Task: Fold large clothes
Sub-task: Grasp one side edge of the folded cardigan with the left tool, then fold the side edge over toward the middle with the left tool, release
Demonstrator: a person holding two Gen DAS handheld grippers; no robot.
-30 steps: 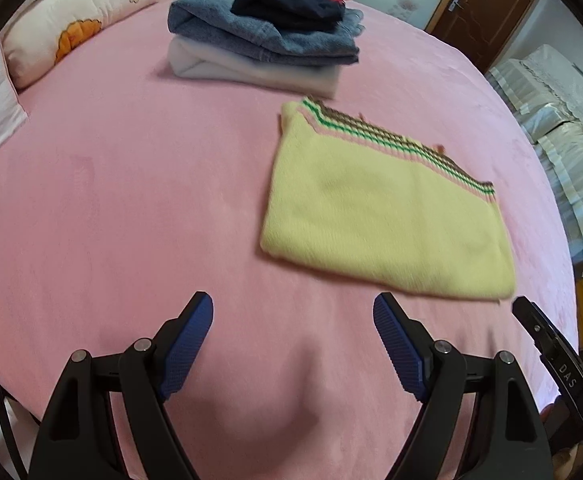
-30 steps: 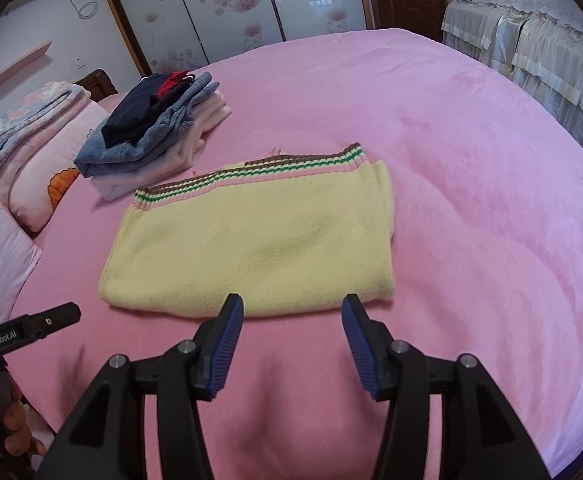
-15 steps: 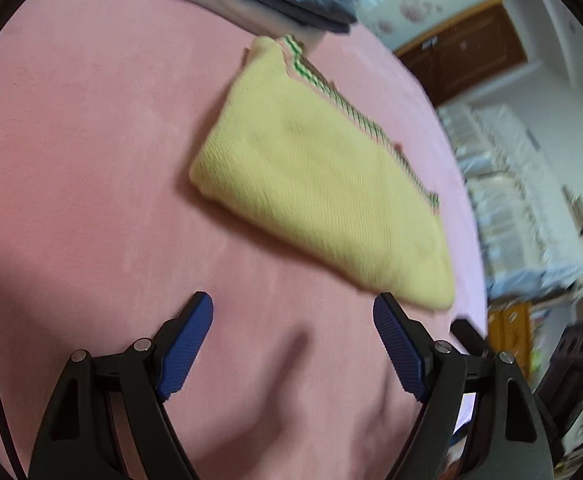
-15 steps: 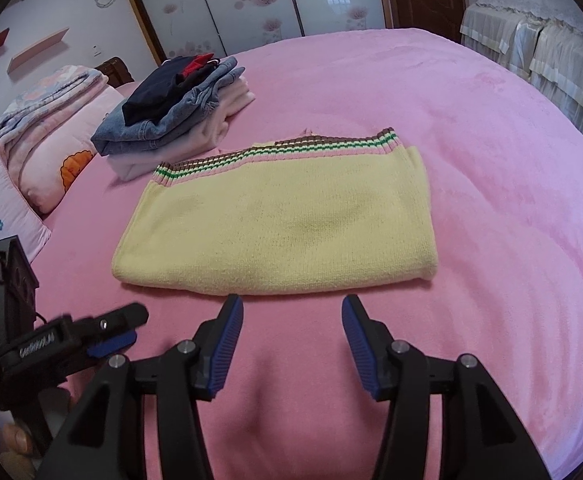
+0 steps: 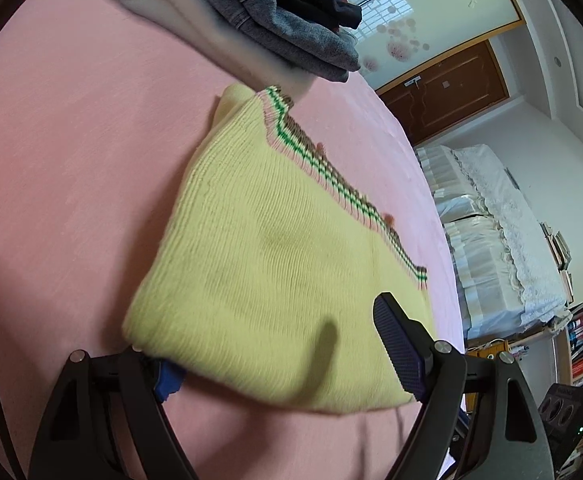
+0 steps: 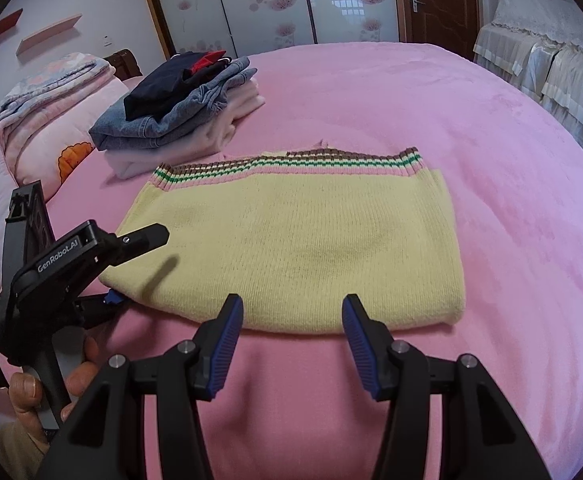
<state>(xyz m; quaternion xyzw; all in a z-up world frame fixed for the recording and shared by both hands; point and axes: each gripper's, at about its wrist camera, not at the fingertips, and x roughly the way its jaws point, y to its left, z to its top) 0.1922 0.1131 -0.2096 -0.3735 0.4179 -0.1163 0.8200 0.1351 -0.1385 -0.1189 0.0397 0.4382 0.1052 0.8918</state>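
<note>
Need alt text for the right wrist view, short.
A folded yellow sweater lies flat on a pink bed, just beyond the open right gripper. The left gripper straddles the sweater's near left corner, one finger above and one beneath. A stack of folded clothes sits behind.

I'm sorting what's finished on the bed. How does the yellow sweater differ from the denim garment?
The yellow sweater lies alone on the pink bedspread; the denim garment sits mid-stack. The sweater is knit with a striped hem, the denim plain blue. Nothing rests on the sweater; dark clothing tops the denim. Both are folded.
</note>
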